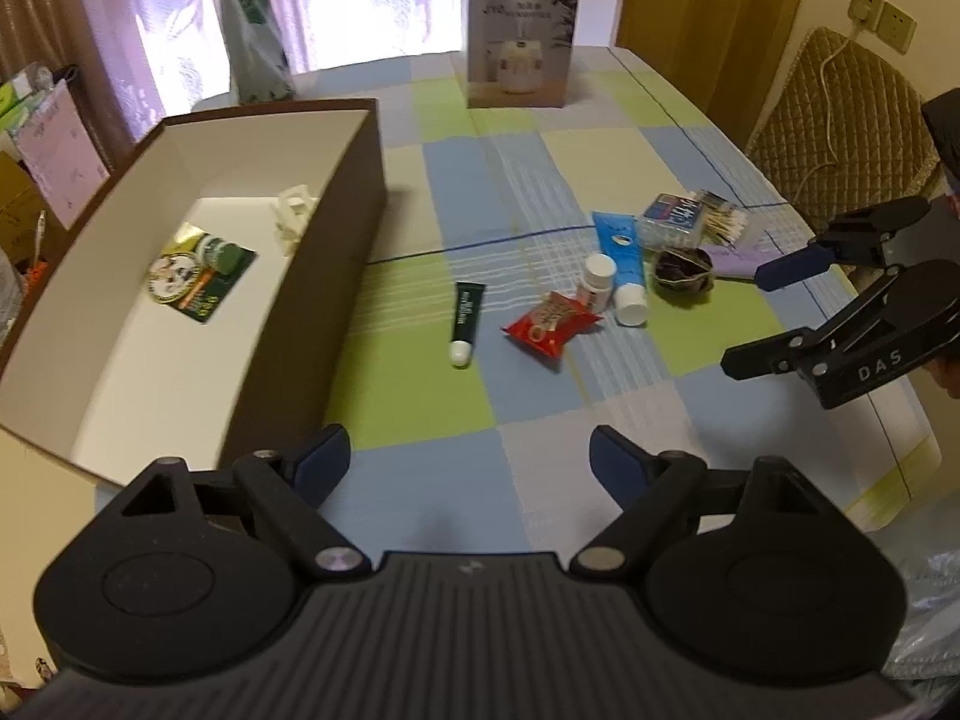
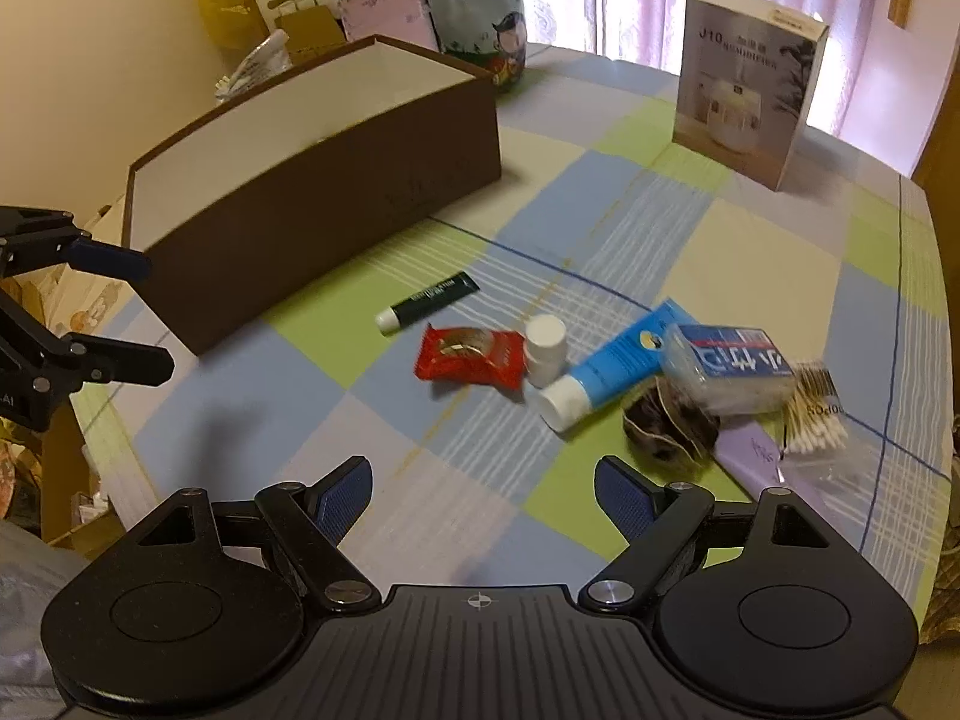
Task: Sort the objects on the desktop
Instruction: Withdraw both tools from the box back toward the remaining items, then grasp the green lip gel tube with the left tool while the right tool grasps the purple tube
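A brown open box stands on the left of the checked tablecloth; inside lie a green packet and a white clip. On the cloth lie a dark green tube, a red snack packet, a small white bottle, a blue tube, a toothpick box, cotton swabs and a dark round object. My left gripper is open and empty, near the box's front corner. My right gripper is open and empty, right of the pile.
A humidifier carton stands at the far side of the table. A green bag stands behind the box. A padded chair is at the right. A purple item lies under the swabs.
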